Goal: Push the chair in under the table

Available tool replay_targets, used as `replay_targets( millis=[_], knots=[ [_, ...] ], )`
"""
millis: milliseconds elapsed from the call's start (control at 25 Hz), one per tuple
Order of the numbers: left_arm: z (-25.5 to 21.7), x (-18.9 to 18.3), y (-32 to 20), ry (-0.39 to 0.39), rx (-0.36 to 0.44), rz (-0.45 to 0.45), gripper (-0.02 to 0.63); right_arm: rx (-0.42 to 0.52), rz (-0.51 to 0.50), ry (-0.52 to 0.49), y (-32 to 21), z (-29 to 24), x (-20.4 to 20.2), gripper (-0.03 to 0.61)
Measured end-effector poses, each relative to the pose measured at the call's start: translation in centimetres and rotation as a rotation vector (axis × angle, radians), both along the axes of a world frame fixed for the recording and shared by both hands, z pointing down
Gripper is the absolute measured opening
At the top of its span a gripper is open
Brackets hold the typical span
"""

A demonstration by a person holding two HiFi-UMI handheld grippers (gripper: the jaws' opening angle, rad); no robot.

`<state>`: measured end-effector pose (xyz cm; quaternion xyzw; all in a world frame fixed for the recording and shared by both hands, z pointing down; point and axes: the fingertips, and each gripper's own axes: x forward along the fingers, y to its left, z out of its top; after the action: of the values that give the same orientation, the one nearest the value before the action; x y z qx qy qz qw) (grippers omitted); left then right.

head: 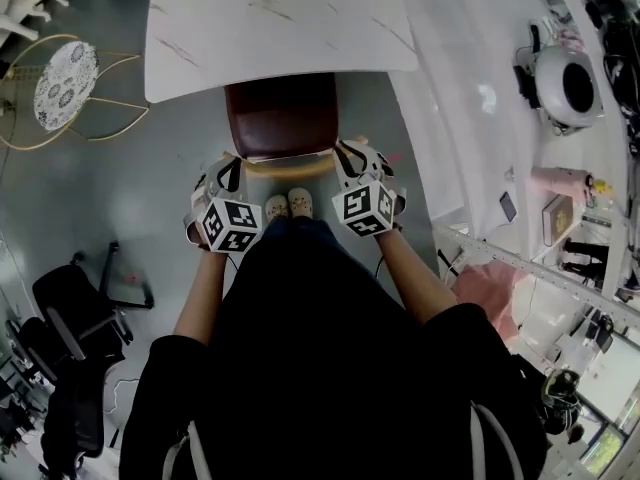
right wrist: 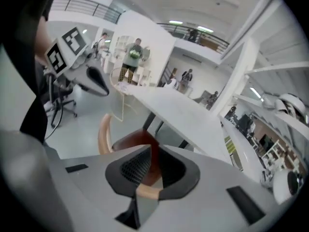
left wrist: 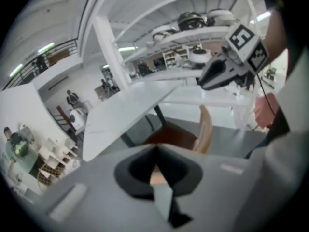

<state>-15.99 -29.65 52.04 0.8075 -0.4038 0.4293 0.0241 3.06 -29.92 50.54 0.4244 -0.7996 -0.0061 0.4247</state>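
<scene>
The chair (head: 282, 116) has a brown seat and a curved wooden backrest (head: 290, 166); its seat front lies under the edge of the white marble table (head: 270, 23). My left gripper (head: 225, 168) hovers by the backrest's left end and my right gripper (head: 352, 156) by its right end, both clear of the wood. In the left gripper view the left gripper (left wrist: 155, 146) is shut and empty, above the chair (left wrist: 176, 137). In the right gripper view the right gripper (right wrist: 150, 148) shows only a narrow slit with nothing in it, and the seat (right wrist: 137, 139) lies beyond.
A round patterned side table on a gold wire frame (head: 65, 83) stands at the far left. A black office chair (head: 75, 308) is at lower left. A white bench with appliances (head: 560, 88) runs along the right. The person's feet (head: 288, 205) stand just behind the backrest.
</scene>
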Motion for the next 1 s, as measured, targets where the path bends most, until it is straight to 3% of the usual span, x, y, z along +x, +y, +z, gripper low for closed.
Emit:
replay_targets(
  millis=[160,360,760,1000],
  knots=[
    [-5.3,1.0,-0.7,0.109,0.096,-0.076,0.009,0.112,0.122,-0.207,-1.6,-6.1,-0.6,0.029],
    [-11.7,1.5,-2.2,0.230,0.214,-0.133,0.008,0.223,0.177,-0.383,-2.9,-13.1,-0.6,0.021],
    [-25.4,3.0,-5.5,0.530,0.430,-0.217,0.008,0.449,0.203,-0.512,-5.2,-25.2,1.2,0.021],
    [-31.1,4.5,-5.7,0.589,0.521,-0.198,0.008,0.526,0.217,-0.598,-5.3,-30.3,2.1,0.021]
  ],
)
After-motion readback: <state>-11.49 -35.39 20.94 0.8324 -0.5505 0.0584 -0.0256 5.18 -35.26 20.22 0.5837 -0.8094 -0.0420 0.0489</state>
